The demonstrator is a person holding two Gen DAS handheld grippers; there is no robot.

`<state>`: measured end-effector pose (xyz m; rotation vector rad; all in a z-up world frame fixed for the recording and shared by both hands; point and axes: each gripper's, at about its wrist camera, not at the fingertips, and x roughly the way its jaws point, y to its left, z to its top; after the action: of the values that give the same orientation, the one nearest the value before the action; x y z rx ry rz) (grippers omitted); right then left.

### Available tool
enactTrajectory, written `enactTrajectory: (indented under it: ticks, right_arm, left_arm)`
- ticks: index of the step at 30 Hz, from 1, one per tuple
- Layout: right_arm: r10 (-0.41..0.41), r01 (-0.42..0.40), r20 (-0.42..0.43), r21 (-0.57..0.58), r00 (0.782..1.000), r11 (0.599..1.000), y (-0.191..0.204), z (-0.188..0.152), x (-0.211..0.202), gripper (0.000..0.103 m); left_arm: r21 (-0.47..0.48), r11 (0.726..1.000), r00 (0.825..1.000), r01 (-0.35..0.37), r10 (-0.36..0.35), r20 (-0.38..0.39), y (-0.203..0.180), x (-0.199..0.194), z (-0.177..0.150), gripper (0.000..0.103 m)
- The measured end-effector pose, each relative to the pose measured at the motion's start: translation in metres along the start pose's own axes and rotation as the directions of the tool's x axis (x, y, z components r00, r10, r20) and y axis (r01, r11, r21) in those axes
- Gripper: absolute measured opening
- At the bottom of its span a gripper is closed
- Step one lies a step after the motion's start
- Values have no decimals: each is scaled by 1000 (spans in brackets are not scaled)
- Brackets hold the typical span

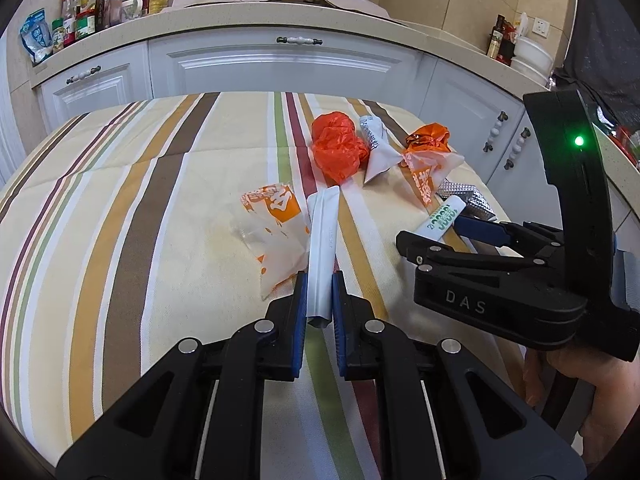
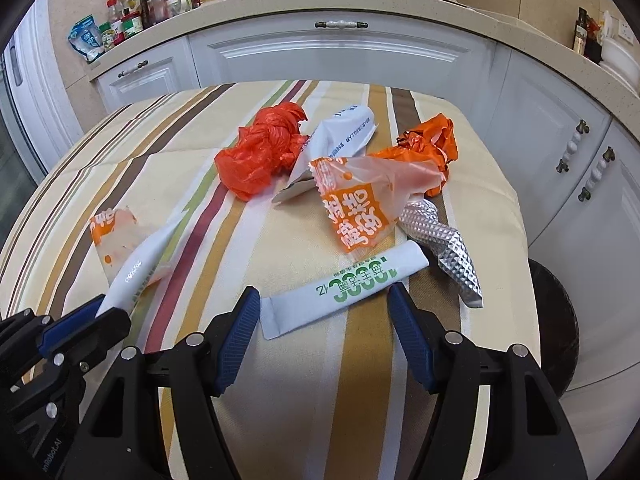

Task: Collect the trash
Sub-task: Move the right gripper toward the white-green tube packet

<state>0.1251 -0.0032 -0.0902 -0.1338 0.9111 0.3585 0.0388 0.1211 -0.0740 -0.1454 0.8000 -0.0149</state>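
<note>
Trash lies on a striped tablecloth (image 1: 120, 200). My left gripper (image 1: 320, 300) is shut on a long white wrapper (image 1: 322, 236), which also shows in the right wrist view (image 2: 136, 264). An orange-printed clear bag (image 1: 276, 224) lies just left of it. My right gripper (image 2: 320, 304) is open around a white sachet with green print (image 2: 340, 288), its fingers on either side. In the left wrist view the right gripper (image 1: 444, 236) sits at the right by that sachet (image 1: 440, 216).
A crumpled red bag (image 2: 260, 156), a white pouch (image 2: 340, 136), an orange-printed clear bag (image 2: 360, 200), an orange bag (image 2: 436, 140) and a silver foil piece (image 2: 452, 252) lie farther back. White cabinets (image 1: 280, 64) stand beyond the table. A dark round stool (image 2: 556, 320) is at the right.
</note>
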Motion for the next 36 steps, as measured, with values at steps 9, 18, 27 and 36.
enactTrajectory:
  ticks: [9, 18, 27, 36]
  right_arm:
    - [-26, 26, -4, 1, 1000, 1000, -8, -4, -2, 71]
    - [-72, 72, 14, 61, 997, 996, -37, -23, -19, 71]
    - [-27, 25, 45, 51, 999, 998, -26, -13, -20, 62]
    - [-6, 5, 23, 39, 1000, 999, -29, -18, -17, 25]
  left_arm:
    - [-5, 1000, 1000, 12, -12, -2, 0, 2, 2, 12]
    - [-9, 1000, 1000, 23, -24, -16, -2, 5, 0, 12]
    - [-6, 1000, 999, 27, -27, -19, -5, 8, 1, 12]
    - [-12, 999, 999, 31, -31, -31, -8, 12, 0, 12]
